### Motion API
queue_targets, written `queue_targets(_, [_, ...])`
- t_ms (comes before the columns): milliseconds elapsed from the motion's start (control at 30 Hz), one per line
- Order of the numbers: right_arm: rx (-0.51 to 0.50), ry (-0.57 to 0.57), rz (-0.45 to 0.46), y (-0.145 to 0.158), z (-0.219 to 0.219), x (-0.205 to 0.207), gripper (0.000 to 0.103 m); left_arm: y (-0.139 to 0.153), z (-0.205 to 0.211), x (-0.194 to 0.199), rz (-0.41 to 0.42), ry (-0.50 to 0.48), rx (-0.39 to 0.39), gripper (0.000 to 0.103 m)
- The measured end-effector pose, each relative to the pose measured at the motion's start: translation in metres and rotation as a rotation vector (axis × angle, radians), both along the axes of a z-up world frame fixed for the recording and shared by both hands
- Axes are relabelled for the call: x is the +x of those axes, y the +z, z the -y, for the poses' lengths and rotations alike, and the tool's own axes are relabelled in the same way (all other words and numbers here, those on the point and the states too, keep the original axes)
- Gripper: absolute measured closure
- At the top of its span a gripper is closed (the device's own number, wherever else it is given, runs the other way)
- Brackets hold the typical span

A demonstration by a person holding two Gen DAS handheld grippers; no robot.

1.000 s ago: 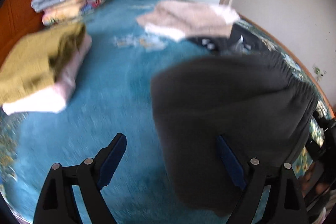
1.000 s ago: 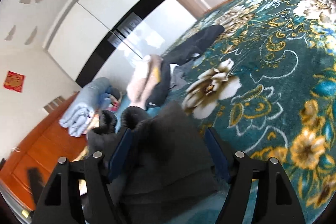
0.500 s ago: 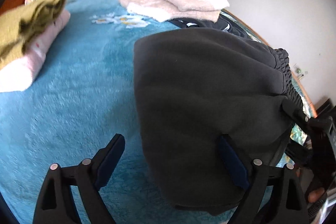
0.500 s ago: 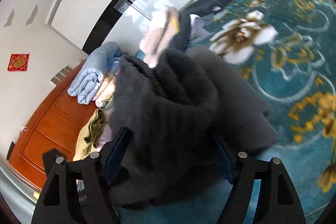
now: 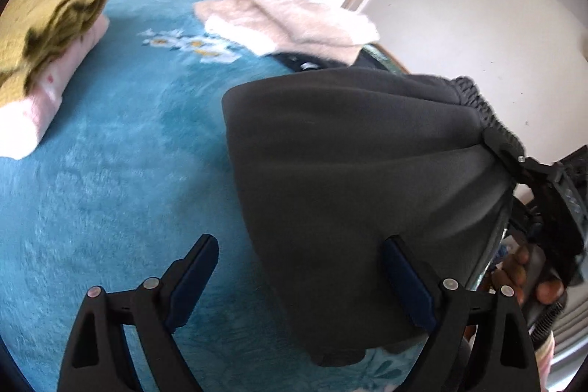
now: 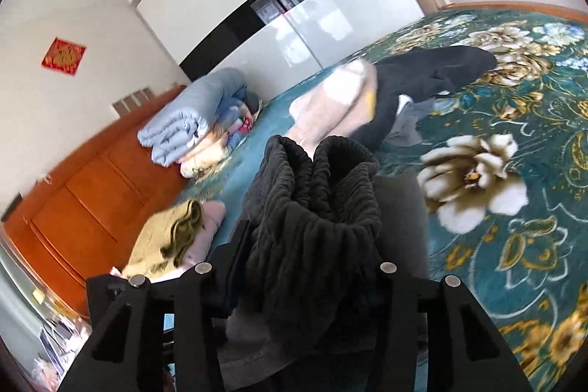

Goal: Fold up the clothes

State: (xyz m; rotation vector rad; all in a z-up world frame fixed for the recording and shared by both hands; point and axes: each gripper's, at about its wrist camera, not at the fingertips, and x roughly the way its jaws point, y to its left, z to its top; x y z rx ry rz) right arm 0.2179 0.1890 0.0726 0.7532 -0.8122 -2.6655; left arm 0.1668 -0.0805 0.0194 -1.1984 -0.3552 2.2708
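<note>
A dark grey fleece garment [image 5: 360,164] is folded over and hangs above the blue blanket [image 5: 110,171]. My left gripper [image 5: 301,278] is open; its right finger [image 5: 408,285] lies against the garment's lower part, its left finger over bare blanket. In the right wrist view the garment's ribbed waistband [image 6: 316,208] is bunched between my right gripper's fingers [image 6: 305,267], which hold it up. The right gripper also shows at the right edge of the left wrist view [image 5: 544,193], with a hand behind it.
A pink fluffy garment [image 5: 290,21] lies on black clothes [image 6: 433,76] at the far side. An olive garment on a pink one [image 5: 47,35] is stacked at left. Folded quilts [image 6: 191,120] sit by the orange headboard [image 6: 84,201]. A floral bedspread [image 6: 514,190] lies to the right.
The grey garment has been raised and drawn closer, its waistband gathered higher in the right gripper. The left gripper has tilted forward and stayed open.
</note>
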Motion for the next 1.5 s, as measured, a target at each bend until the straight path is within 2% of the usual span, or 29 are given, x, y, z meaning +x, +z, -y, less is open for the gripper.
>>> queue_targets(167, [-0.097,-0.040,0.138,-0.042,-0.020,0.011,0.052,-0.009,-0.007,-0.004,0.036,-0.010,-0.028,0.010])
queue_targets(267, [-0.106,-0.037,0.142,-0.047,-0.021,0.029,0.049,-0.011,-0.008,-0.007,0.052,-0.015,-0.034,0.010])
queue_targets(367, [-0.077,-0.033,0.112,-0.036,-0.018,0.034,0.049,-0.011,-0.011,-0.010,0.054,-0.009,-0.044,0.009])
queue_targets(500, [0.054,-0.047,0.108,-0.016,-0.003,0.032,0.048,-0.009,-0.009,-0.012,0.059,-0.004,-0.051,0.008])
queue_targets(633, [0.083,-0.071,0.111,-0.017,-0.001,0.050,0.048,-0.014,-0.006,-0.013,0.071,0.000,-0.051,0.007])
queue_targets(733, [0.114,-0.068,0.072,-0.010,0.002,0.066,0.048,-0.017,-0.006,-0.015,0.072,0.003,-0.052,0.007])
queue_targets(867, [0.107,-0.058,0.037,-0.009,0.000,0.063,0.046,-0.018,-0.005,-0.016,0.071,0.004,-0.050,0.007])
queue_targets(933, [0.096,-0.052,0.039,-0.012,-0.002,0.054,0.040,-0.018,-0.005,-0.015,0.065,0.004,-0.052,0.007])
queue_targets(1033, [0.073,-0.052,0.102,-0.027,-0.007,0.030,0.039,-0.019,-0.003,-0.015,0.079,0.006,-0.043,0.007])
queue_targets(1100, [0.023,-0.041,0.096,-0.027,-0.007,0.021,0.042,-0.019,-0.003,-0.014,0.077,0.010,-0.045,0.007])
queue_targets(1133, [0.016,-0.032,0.082,-0.023,-0.006,0.020,0.051,-0.019,-0.002,-0.014,0.075,0.013,-0.045,0.007])
queue_targets(1233, [-0.003,0.033,-0.014,-0.001,-0.005,0.020,0.063,-0.016,0.003,-0.014,0.076,0.016,-0.012,0.007])
queue_targets(1333, [-0.034,0.088,-0.108,0.016,-0.012,0.023,0.067,-0.006,0.006,-0.012,0.060,0.005,0.028,0.007])
queue_targets(1400, [-0.016,0.050,-0.126,0.017,-0.024,0.023,0.067,0.006,0.007,-0.008,0.023,0.005,0.045,0.007])
queue_targets(1467, [-0.062,-0.001,-0.092,0.002,-0.044,0.020,0.067,0.017,0.007,-0.004,-0.023,0.009,0.041,0.007])
queue_targets(1500, [-0.100,-0.037,-0.046,-0.014,-0.056,0.017,0.067,0.020,0.006,-0.004,-0.037,0.008,0.037,0.008])
